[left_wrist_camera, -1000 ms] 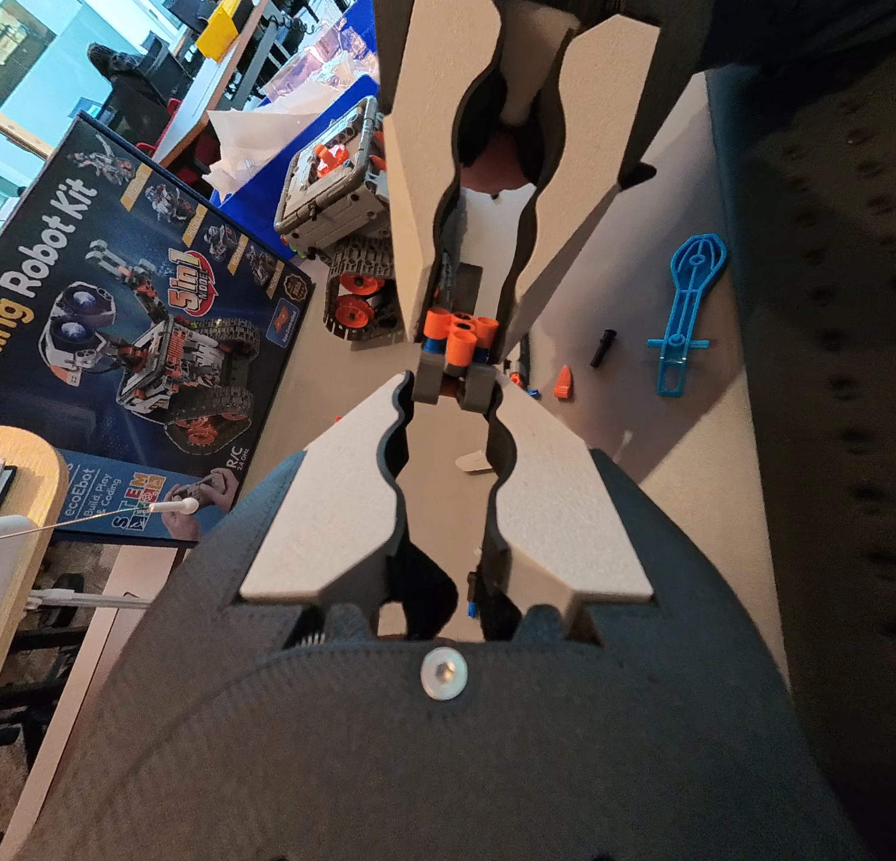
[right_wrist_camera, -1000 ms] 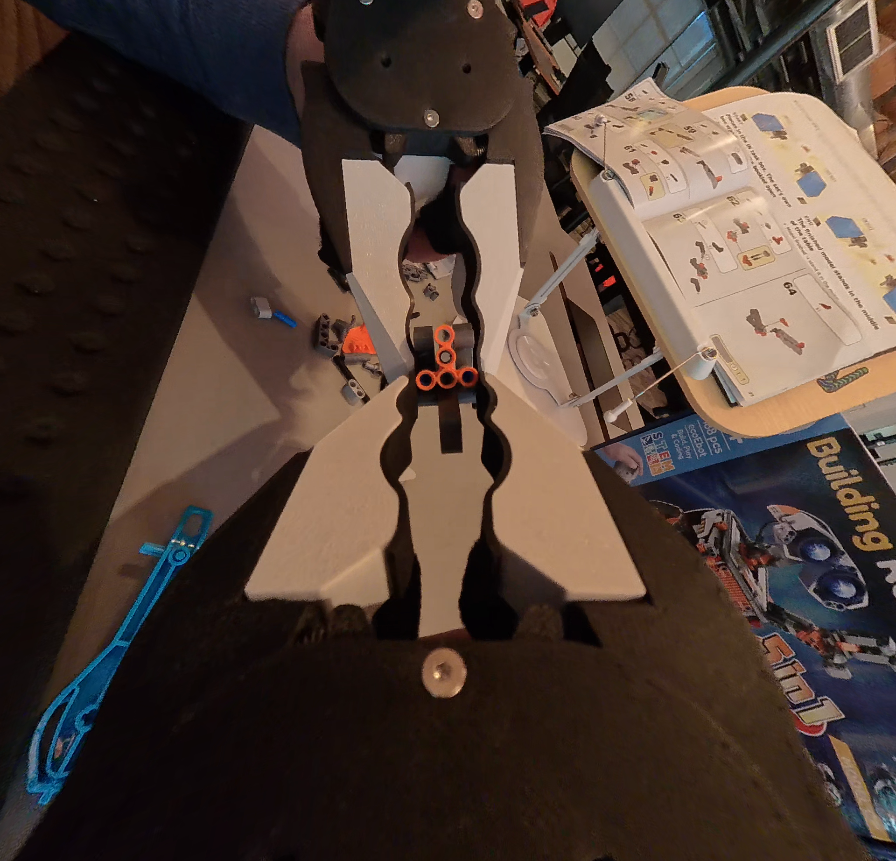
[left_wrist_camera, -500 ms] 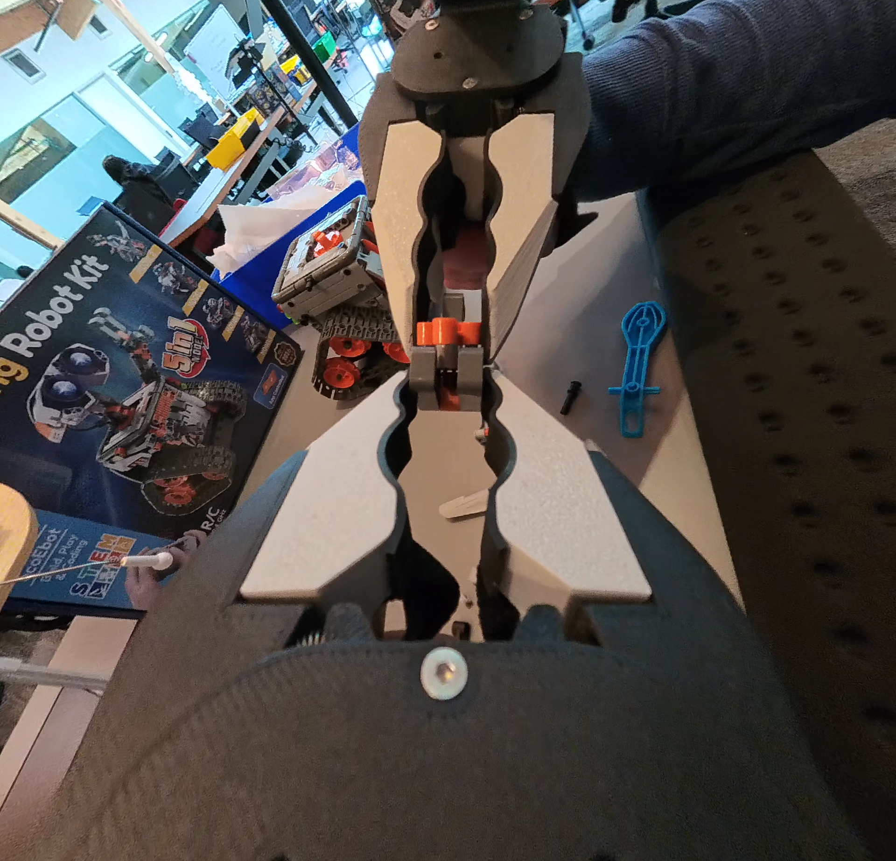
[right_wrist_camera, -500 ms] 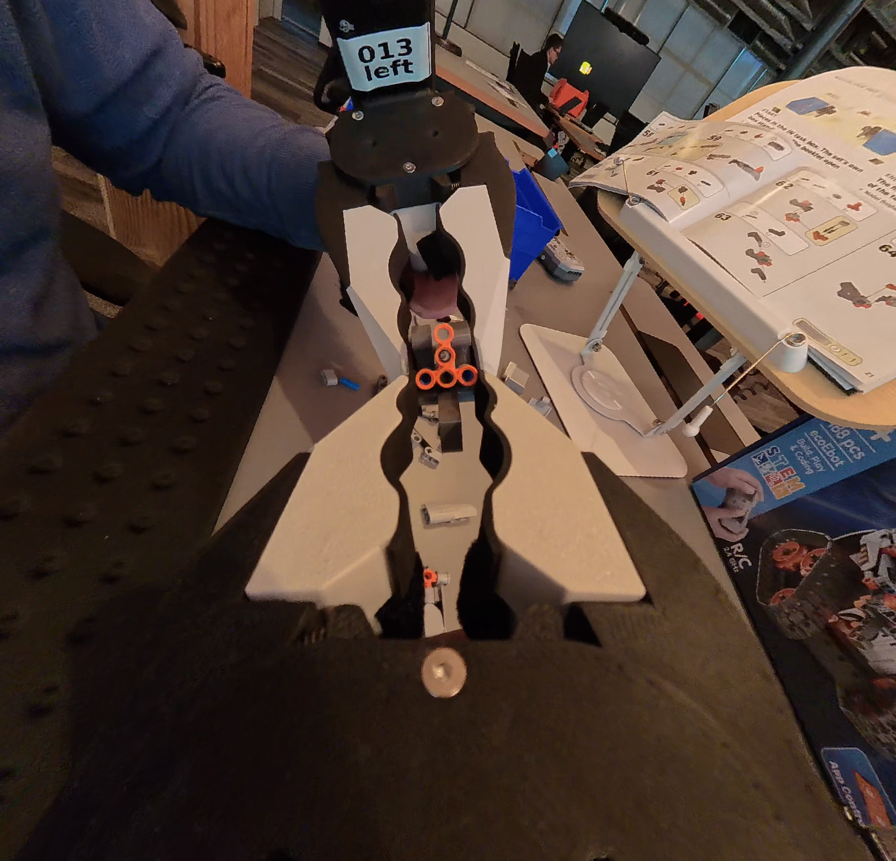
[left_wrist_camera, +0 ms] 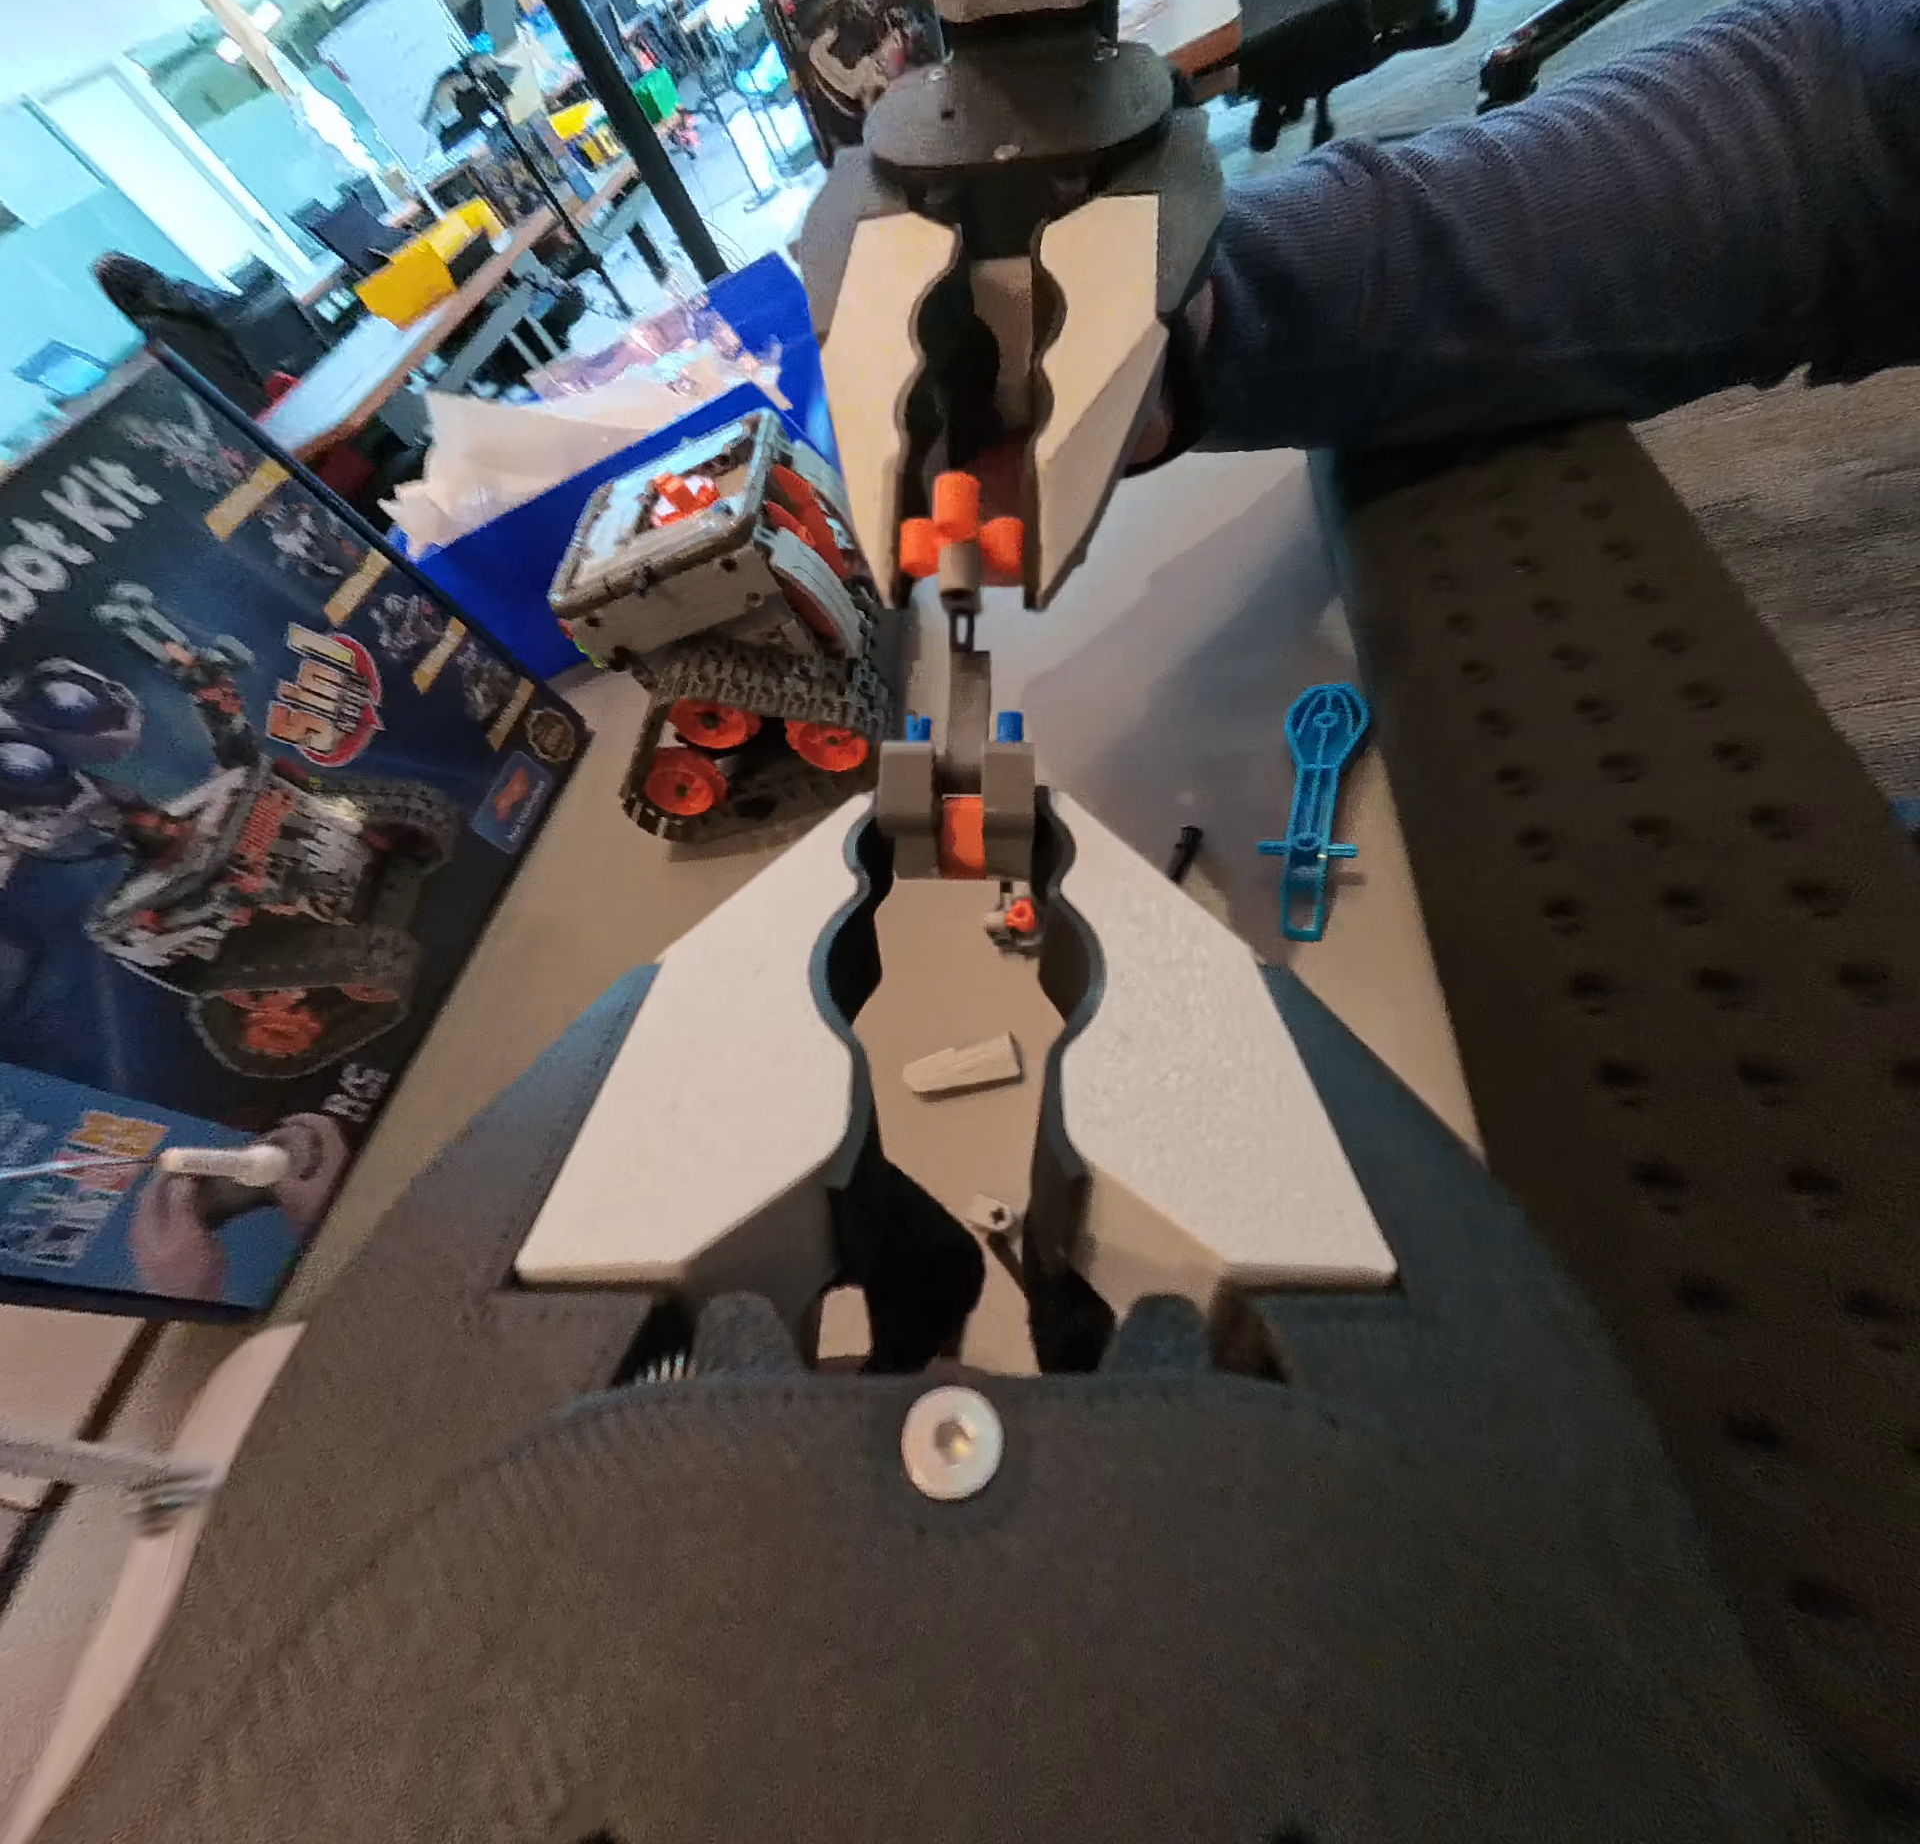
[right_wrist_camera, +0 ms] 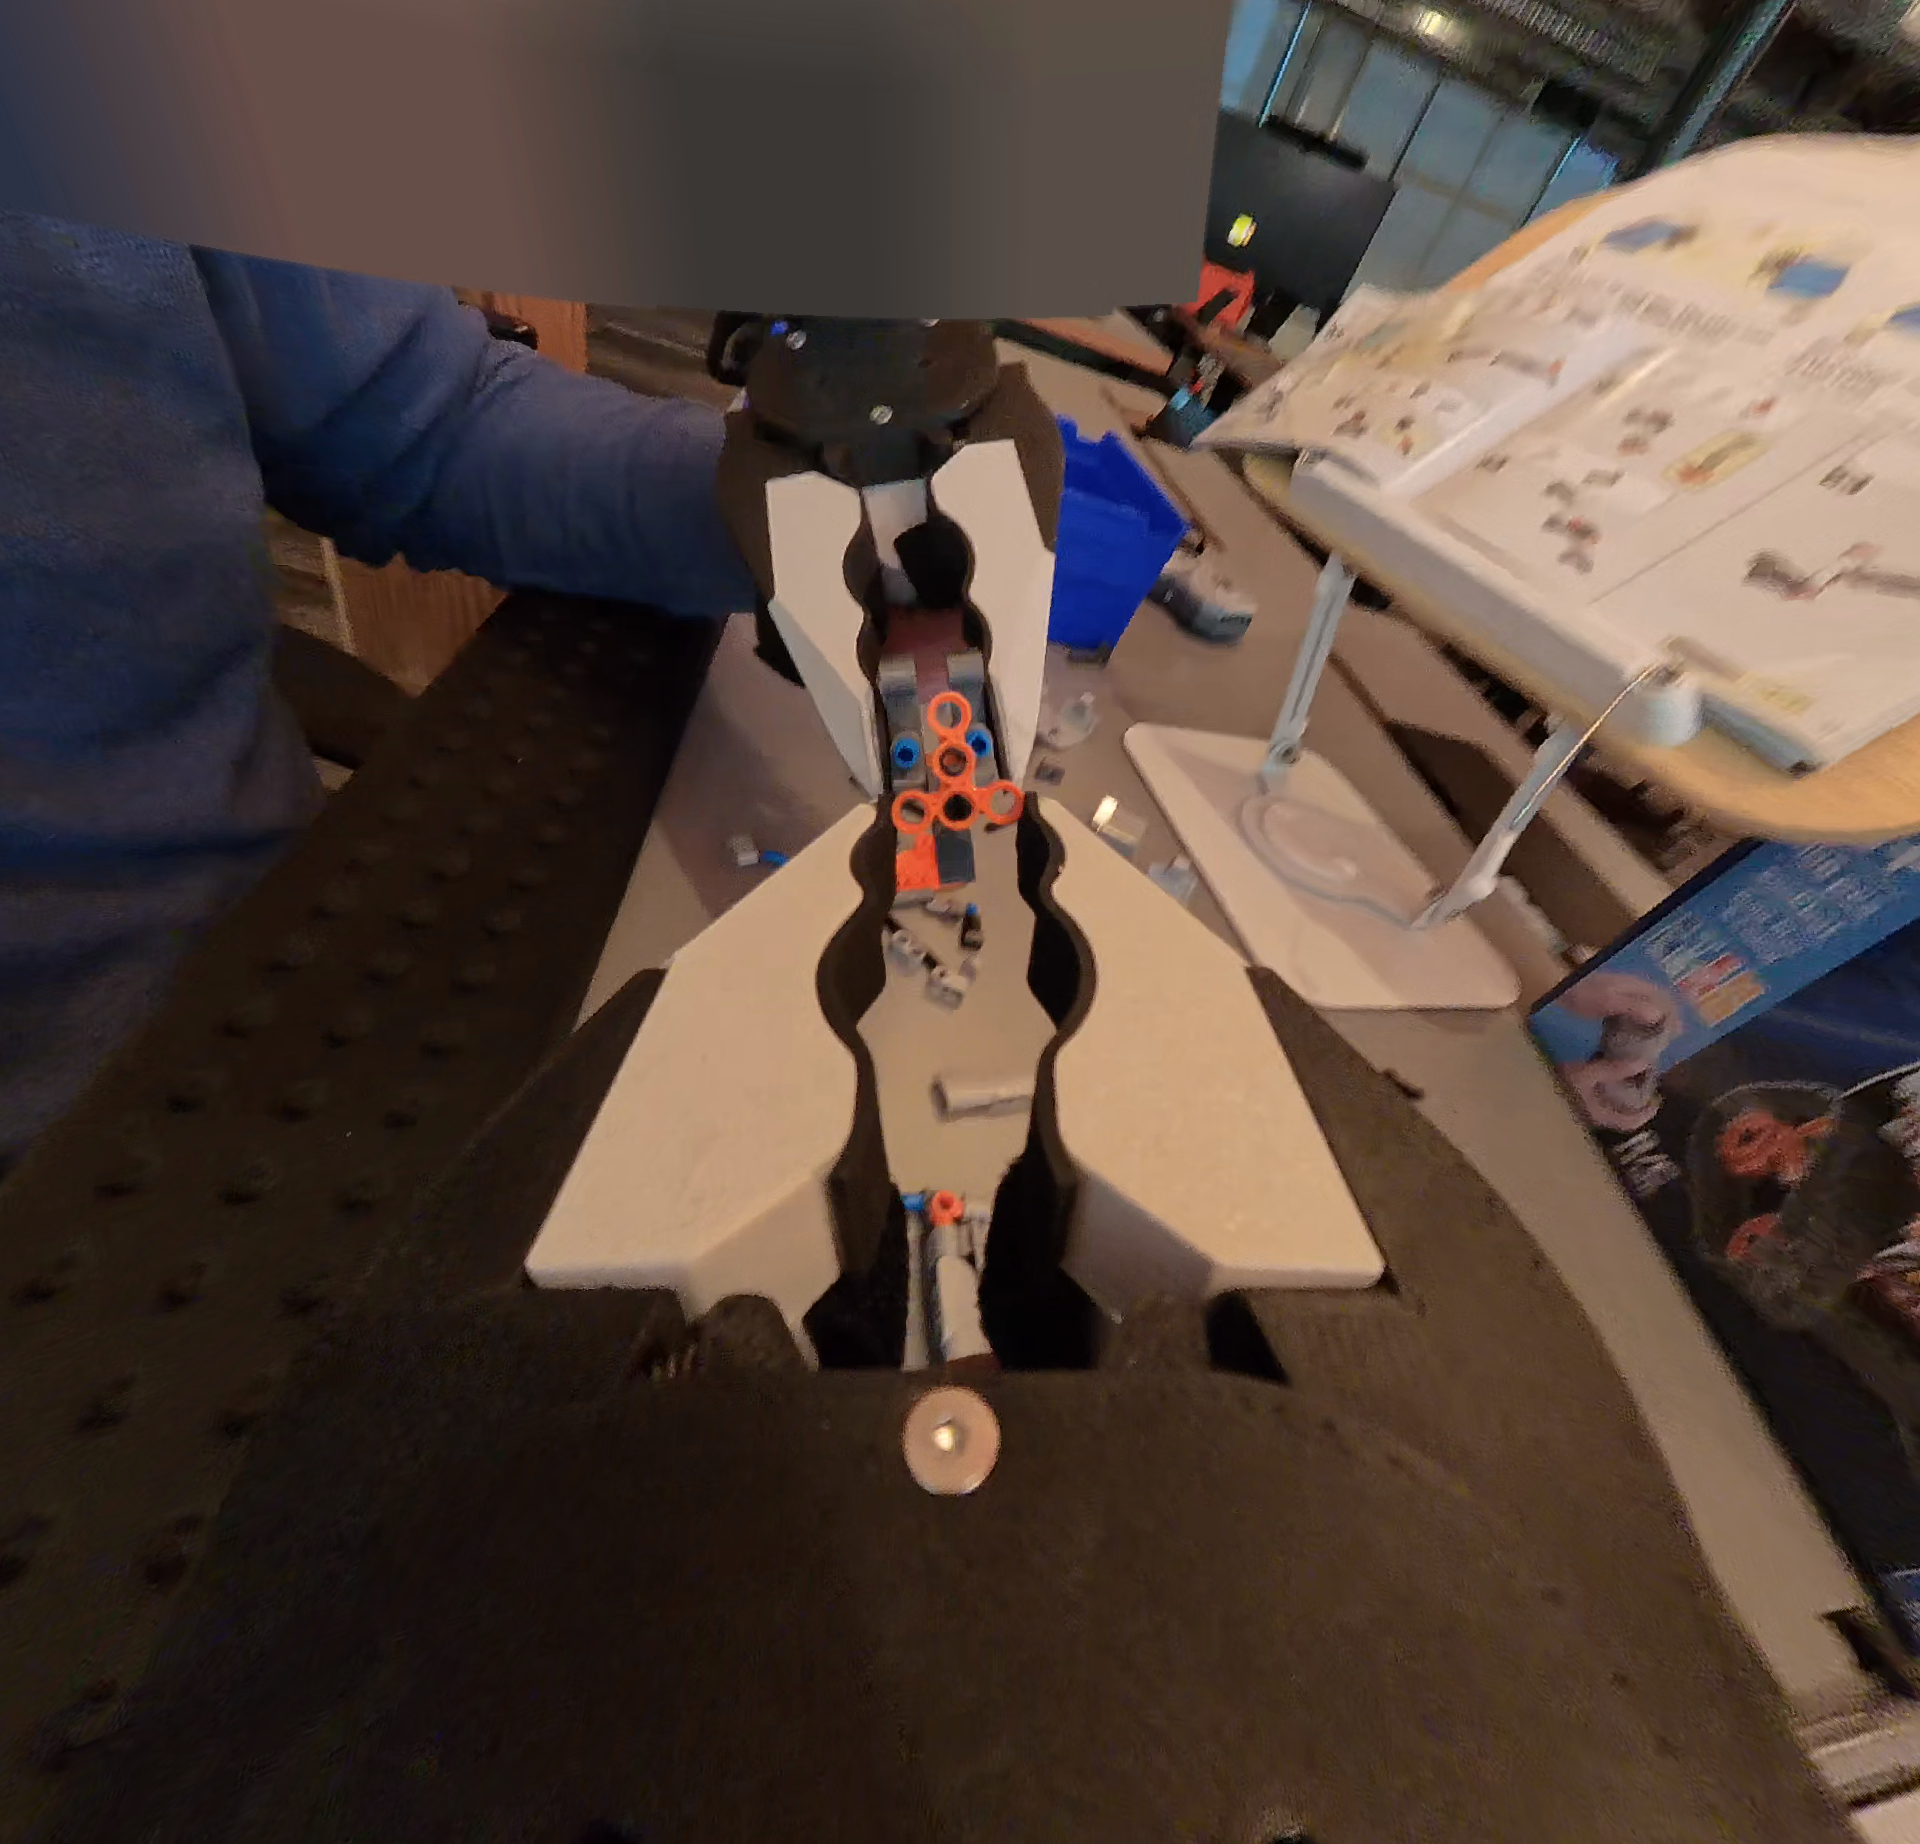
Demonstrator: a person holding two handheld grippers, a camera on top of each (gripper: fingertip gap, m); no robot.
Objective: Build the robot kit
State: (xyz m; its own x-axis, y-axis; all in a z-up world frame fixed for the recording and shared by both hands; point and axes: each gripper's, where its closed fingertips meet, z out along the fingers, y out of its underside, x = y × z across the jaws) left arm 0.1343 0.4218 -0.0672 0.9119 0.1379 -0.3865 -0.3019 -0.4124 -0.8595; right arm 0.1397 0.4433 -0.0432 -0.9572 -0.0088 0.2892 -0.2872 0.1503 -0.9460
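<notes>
In the left wrist view my left gripper (left_wrist_camera: pixel 956 828) is shut on a small grey block assembly (left_wrist_camera: pixel 909 797) with an orange core and two blue pins. My right gripper (left_wrist_camera: pixel 961 589) faces it from above, shut on an orange T-shaped piece (left_wrist_camera: pixel 956 532) with a grey pin hanging from it. A short gap lies between the two parts. In the right wrist view my right gripper (right_wrist_camera: pixel 956 818) holds the orange T-shaped piece (right_wrist_camera: pixel 954 786). My left gripper (right_wrist_camera: pixel 940 755) is just beyond it with the grey assembly (right_wrist_camera: pixel 899 693).
A tracked robot model (left_wrist_camera: pixel 748 641) stands on the table by a kit box (left_wrist_camera: pixel 239 807) and a blue bin (left_wrist_camera: pixel 623 506). A blue plastic tool (left_wrist_camera: pixel 1314 807) lies by a black perforated mat (left_wrist_camera: pixel 1662 963). Loose parts (right_wrist_camera: pixel 935 953) lie below. An instruction booklet (right_wrist_camera: pixel 1610 464) rests on a stand. The grippers are tip to tip, or close to it.
The two grippers have drawn apart. The orange piece, earlier pressed against the grey assembly, now sits clear of it. Both views have tilted up towards the room.
</notes>
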